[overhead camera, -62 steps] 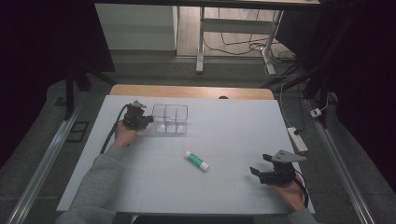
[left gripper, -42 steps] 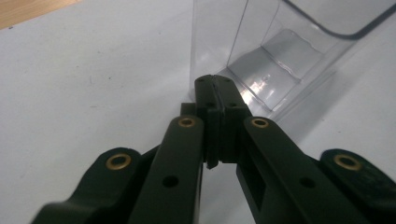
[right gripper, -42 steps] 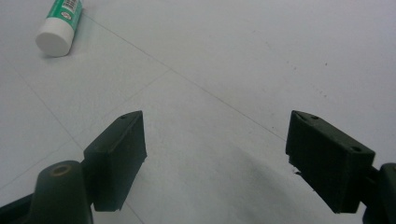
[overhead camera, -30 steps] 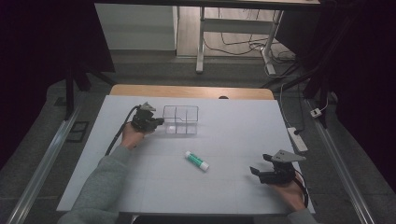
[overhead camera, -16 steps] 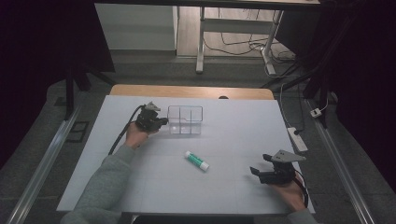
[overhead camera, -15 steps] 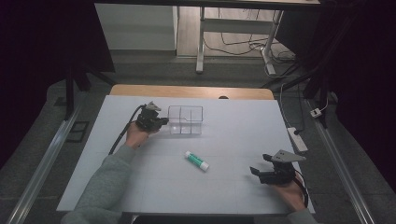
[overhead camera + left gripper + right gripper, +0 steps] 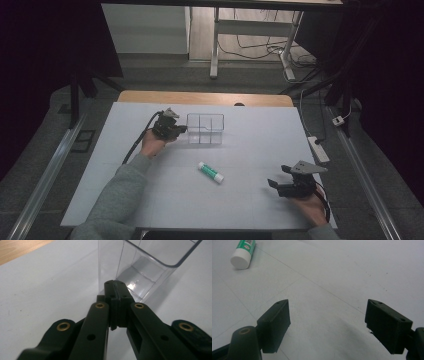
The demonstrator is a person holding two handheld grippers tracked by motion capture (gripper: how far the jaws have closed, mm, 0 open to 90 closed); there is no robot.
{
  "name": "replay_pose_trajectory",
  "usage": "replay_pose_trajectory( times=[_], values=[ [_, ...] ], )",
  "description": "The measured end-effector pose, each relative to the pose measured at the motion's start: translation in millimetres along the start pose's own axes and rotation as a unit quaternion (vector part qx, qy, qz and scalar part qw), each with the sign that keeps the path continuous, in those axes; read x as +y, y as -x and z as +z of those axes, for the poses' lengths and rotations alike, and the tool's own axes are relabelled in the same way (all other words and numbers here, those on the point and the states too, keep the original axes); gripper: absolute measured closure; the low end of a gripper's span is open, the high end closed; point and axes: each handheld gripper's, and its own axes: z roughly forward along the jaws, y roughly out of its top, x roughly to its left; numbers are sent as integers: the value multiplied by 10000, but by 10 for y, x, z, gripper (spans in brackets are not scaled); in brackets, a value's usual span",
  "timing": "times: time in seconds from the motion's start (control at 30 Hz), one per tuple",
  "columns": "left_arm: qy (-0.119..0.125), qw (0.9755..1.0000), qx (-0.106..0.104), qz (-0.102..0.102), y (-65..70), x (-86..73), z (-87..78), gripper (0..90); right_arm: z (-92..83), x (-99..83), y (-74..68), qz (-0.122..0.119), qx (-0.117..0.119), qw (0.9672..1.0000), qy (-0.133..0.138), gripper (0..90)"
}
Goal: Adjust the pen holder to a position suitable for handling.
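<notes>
High view: the left tool [image 7: 181, 129] sits at the left end wall of a clear divided organizer [image 7: 205, 128] on the far half of the white counter [image 7: 260, 135]. Judged step: the organizer is being repositioned by the left hand, most likely drawn or pushed along the counter surface. A green-and-white glue stick [image 7: 210, 172] lies flat near the counter's middle, well apart from the organizer and nearer the person. The right tool [image 7: 278, 186] rests low at the near right, well clear of both items.

Left gripper view: the left tool [image 7: 115, 285] is clenched, jaws pressed together at the tips, right at the lower corner of the organizer [image 7: 147, 267]. Whether the thin wall is pinched between the pads or the closed tips merely bear against it cannot be told. The compartments look empty.

Right gripper view: the right tool [image 7: 327, 316] stands released, jaws wide apart with only bare counter between them. The glue stick [image 7: 243, 253] lies ahead and to the upper left, white cap toward the camera.

Next move, as judged: settle the organizer, then bring the right tool over the glue stick, jaws set across its body. Nothing obstructs that path; the risk is the round stick rolling.
</notes>
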Motion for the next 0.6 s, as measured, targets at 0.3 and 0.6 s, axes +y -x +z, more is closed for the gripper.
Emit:
replay_pose_trajectory(
  times=[0.3,0.6],
  values=[
    [-12,10000,18,2,20,59,34,884,-1,0,2,-11,9,10000,-24,195],
    [2,10000,28,-19,46,97,83,884,-1,0,1,-16,20,10000,-13,195]
  ],
)
